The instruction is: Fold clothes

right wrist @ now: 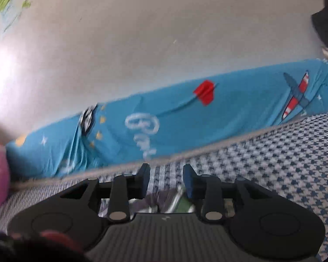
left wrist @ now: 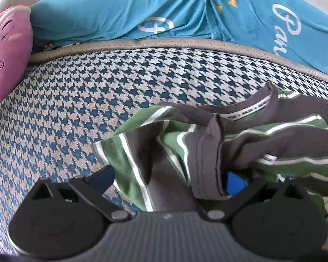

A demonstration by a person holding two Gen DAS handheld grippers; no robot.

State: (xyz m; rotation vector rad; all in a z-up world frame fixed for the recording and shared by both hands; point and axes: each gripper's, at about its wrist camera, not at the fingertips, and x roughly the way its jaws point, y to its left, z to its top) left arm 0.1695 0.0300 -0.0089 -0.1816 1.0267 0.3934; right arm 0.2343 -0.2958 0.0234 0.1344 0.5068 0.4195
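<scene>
A crumpled shirt (left wrist: 240,135) in green, grey and white stripes lies on the houndstooth mattress (left wrist: 87,109), with its grey collar and label tape facing up. My left gripper (left wrist: 168,181) stands wide open over the shirt's near edge. Cloth lies between the jaws, and a grey fold drapes over the right blue pad (left wrist: 235,184). In the right wrist view, my right gripper (right wrist: 166,182) is open with only mattress (right wrist: 273,163) showing between its fingertips. A small bunch of the striped shirt (right wrist: 164,200) shows below its fingers, close to the gripper body.
A blue printed sheet (left wrist: 142,11) (right wrist: 185,118) covers a long bolster along the mattress's far edge, with a pale wall (right wrist: 164,32) behind it. A purple plush toy (left wrist: 8,50) rests at the left end. Houndstooth surface spreads left of the shirt.
</scene>
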